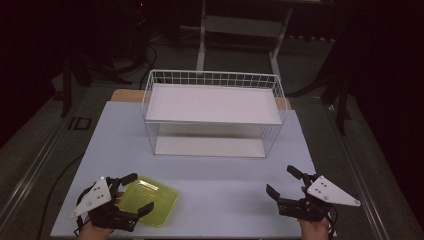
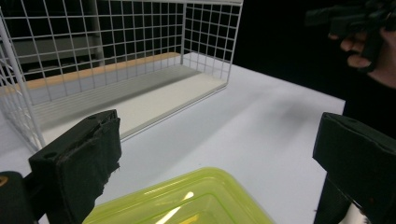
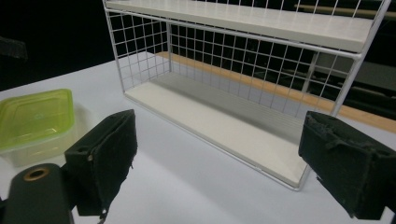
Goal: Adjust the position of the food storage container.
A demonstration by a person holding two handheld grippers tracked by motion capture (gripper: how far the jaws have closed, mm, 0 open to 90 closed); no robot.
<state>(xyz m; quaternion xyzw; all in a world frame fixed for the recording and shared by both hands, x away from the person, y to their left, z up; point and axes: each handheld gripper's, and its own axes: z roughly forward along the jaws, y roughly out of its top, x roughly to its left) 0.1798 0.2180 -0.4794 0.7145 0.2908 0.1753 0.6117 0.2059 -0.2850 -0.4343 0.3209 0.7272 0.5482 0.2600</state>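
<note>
Lidded green container sat on counter, front left, directly between spread jaws of left hand-held gripper; right hand-held gripper spread too, well apart.

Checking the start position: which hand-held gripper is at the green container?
The left hand-held gripper: its open jaws straddle the green container. The right hand-held gripper hovers over bare table.

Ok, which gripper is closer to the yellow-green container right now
Left. The left gripper has its open jaws straddling the near-left part of the yellow-green container, without closing on it. The right gripper is open too, far off across the table.
</note>
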